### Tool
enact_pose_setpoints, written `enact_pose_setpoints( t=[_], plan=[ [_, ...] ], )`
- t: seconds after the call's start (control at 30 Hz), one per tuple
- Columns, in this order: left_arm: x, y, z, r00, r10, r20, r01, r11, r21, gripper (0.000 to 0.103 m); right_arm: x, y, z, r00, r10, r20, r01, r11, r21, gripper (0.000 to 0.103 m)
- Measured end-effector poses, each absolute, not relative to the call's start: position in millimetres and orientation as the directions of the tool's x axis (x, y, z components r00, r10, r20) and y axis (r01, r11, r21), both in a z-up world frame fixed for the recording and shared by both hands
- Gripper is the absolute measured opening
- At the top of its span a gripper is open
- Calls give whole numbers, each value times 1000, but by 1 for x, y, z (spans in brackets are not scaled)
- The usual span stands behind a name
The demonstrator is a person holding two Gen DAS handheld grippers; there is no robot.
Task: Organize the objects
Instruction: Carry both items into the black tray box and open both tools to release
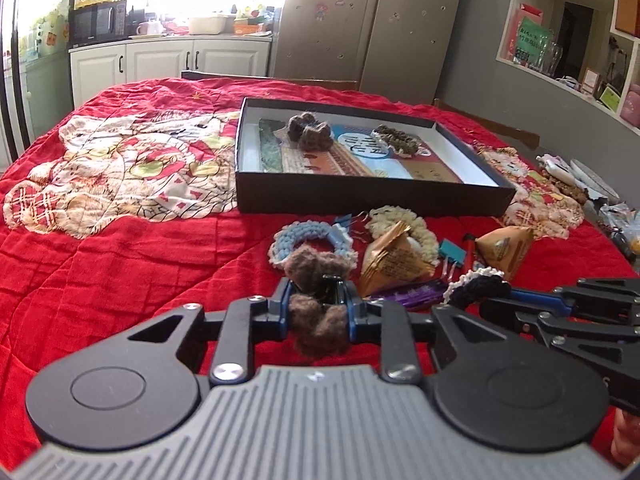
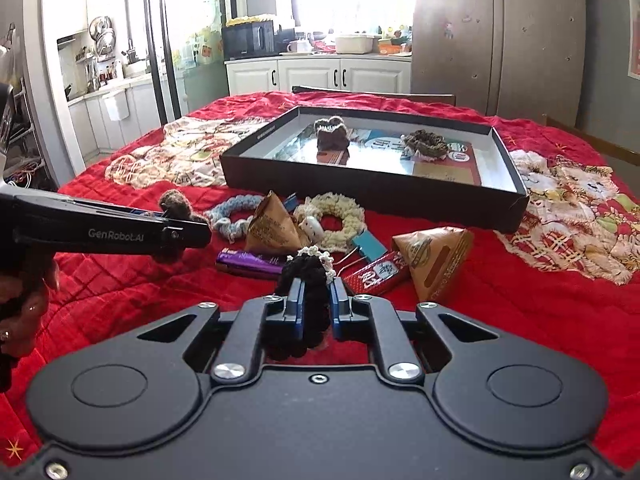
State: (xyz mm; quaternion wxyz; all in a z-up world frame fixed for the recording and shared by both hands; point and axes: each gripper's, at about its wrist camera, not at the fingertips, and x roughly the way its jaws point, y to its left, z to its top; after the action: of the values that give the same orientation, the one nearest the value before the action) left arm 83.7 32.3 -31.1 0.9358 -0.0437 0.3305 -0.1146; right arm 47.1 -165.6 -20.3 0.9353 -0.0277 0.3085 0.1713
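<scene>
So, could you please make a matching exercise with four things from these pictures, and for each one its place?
Things:
1. brown fuzzy hair clip
2. black scrunchie
3. olive scrunchie
4. purple wrapper

Places:
A. inside the black box
B. held in the right tool
C. lying on the red quilt, in front of the box
D. held in the left tool

Pairs: 1-D, 2-B, 3-A, 4-C
</scene>
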Motion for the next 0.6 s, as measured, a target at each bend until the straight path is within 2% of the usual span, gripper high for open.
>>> enact_pose_setpoints(
  t=[0.6],
  plan=[
    [90,19,0,790,-268,-551,248,962,-113,29,47,-176,29,804,310,-507,-356,934,7,12]
  ],
)
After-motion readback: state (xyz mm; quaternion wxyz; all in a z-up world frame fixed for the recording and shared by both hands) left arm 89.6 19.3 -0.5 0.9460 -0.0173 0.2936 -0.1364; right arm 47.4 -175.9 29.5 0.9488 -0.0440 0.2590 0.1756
